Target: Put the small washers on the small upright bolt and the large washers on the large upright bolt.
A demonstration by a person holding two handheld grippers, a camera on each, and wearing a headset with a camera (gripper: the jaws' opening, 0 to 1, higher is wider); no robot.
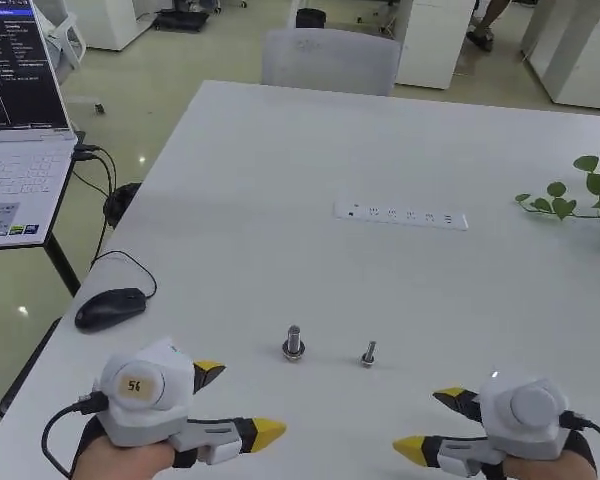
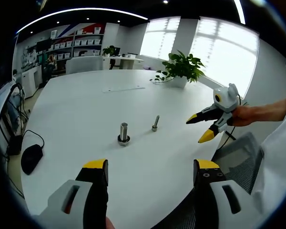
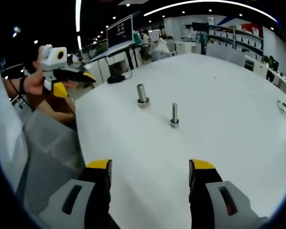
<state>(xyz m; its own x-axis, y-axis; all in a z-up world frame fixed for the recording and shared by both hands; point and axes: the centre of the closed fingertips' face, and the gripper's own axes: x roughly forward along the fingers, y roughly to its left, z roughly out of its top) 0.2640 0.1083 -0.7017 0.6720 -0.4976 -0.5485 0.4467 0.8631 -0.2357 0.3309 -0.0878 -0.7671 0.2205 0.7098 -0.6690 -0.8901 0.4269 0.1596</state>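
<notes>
Our left gripper (image 2: pixel 151 164) has its jaws spread wide with nothing between them. Our right gripper (image 3: pixel 149 165) is the same: wide apart and empty, with bare tabletop in the gap. We hold both low over the near edge of the table (image 1: pixel 280 160), tips turned inward toward each other. We read this as a ready stance rather than a grasp, since each gripper is well apart from the bolts.

From the left gripper, the large upright bolt (image 1: pixel 293 342) stands at about one o'clock. From the right gripper, the small upright bolt (image 1: pixel 369 353) stands at about eleven o'clock. The small bolt is at three o'clock of the large one, near it but not touching. Both rest on their heads with the shanks pointing up, so washers can drop over them from above. A darker ring (image 2: pixel 123 140) circles the foot of the large bolt. We judge it may be washers already seated, though it is too small to tell apart from the bolt head.

Farther out, a mouse (image 1: pixel 110 308) lies at about ten o'clock of the bolts, and a power strip (image 1: pixel 400 215) at about one o'clock. A plant (image 1: pixel 580 190) reaches in at two o'clock. All three are well apart from the bolts, which leaves us room to work.
</notes>
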